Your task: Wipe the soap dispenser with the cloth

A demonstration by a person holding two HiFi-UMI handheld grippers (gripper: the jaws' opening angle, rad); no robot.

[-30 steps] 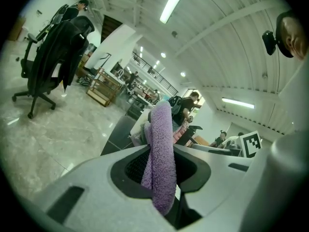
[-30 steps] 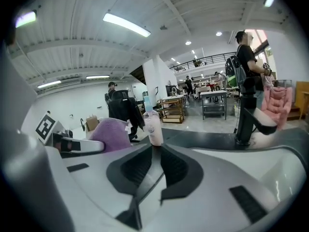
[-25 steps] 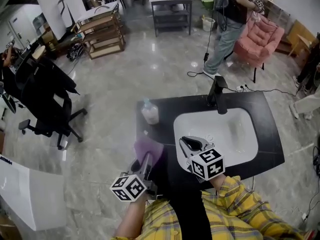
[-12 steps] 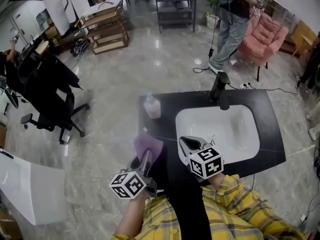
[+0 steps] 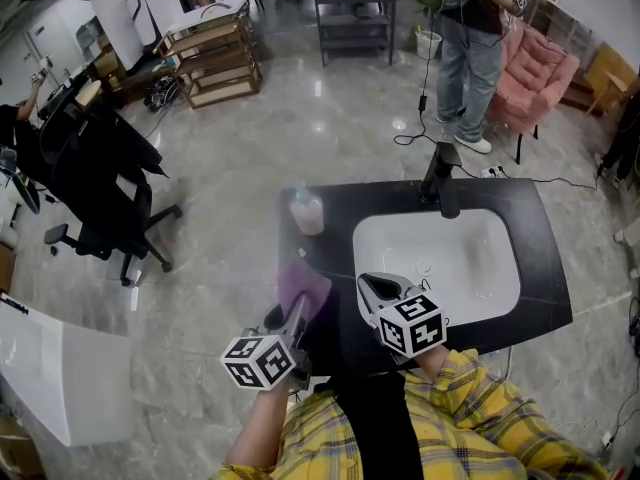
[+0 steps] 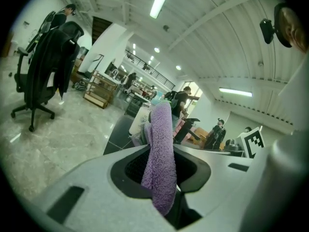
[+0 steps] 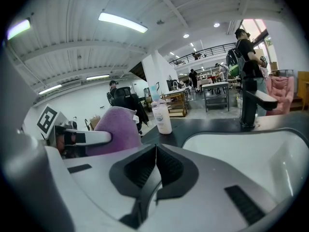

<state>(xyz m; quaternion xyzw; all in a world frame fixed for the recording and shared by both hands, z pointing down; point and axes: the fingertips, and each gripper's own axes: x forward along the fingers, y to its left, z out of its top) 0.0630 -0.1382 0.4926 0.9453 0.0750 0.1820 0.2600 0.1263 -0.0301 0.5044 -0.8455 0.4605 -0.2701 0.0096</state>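
Note:
The soap dispenser [image 5: 307, 211], a pale bottle with a pump top, stands upright on the far left part of the black counter [image 5: 335, 230]. It also shows in the right gripper view as the soap dispenser [image 7: 163, 115]. My left gripper [image 5: 296, 313] is shut on a purple cloth [image 5: 303, 286] at the counter's near left edge, well short of the bottle. The cloth [image 6: 161, 158] stands up between the jaws and hides most of the bottle in the left gripper view. My right gripper [image 5: 366, 281] hovers over the sink's near left rim, shut, with nothing in it. The purple cloth [image 7: 116, 127] shows to its left.
A white sink basin [image 5: 440, 258] fills the counter's right half, with a black faucet [image 5: 443, 183] behind it. On the floor beyond are a standing person [image 5: 470, 38], a pink armchair [image 5: 540, 68], a black office chair [image 5: 100, 178] and wooden shelves [image 5: 215, 58].
The person at the back has walked to the right. The view has shifted a little. Both grippers stay about where they were, the cloth still in the left one.

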